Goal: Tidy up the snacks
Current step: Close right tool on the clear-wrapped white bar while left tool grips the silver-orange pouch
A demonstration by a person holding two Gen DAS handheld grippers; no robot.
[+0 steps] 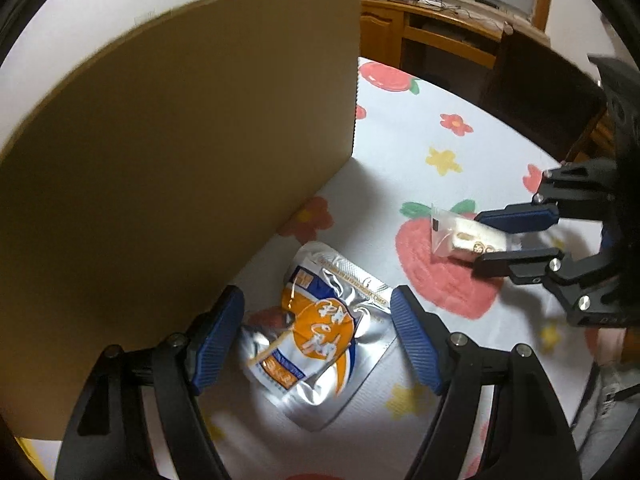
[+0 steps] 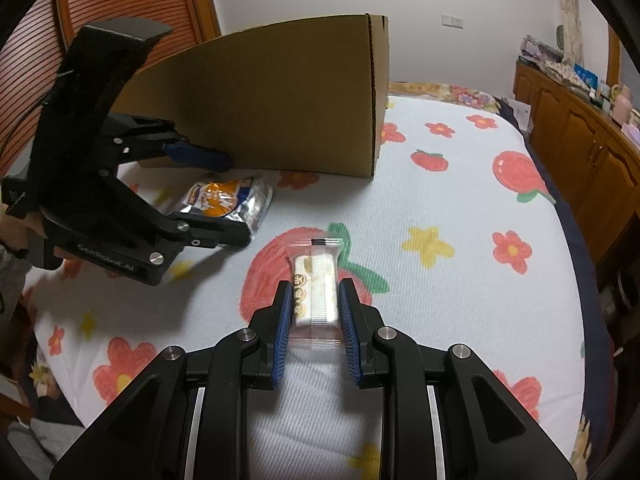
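A silver and orange snack pouch (image 1: 316, 336) lies on the flowered bedsheet beside a tall cardboard box (image 1: 180, 152). My left gripper (image 1: 318, 316) is open, its blue pads on either side of the pouch, just above it. In the right wrist view the left gripper (image 2: 236, 200) hangs over the pouch (image 2: 228, 200) next to the box (image 2: 280, 100). My right gripper (image 2: 314, 304) is shut on a small white candy bar in a clear wrapper (image 2: 316, 292). The left wrist view shows the right gripper (image 1: 480, 240) holding the bar (image 1: 464, 236) over a strawberry print.
The bedsheet (image 2: 460, 280) with strawberry and flower prints covers the bed. A wooden cabinet (image 2: 580, 148) with clutter on top runs along the right. A wooden desk (image 1: 440, 32) stands beyond the bed. A slatted wooden door (image 2: 40, 60) is at the left.
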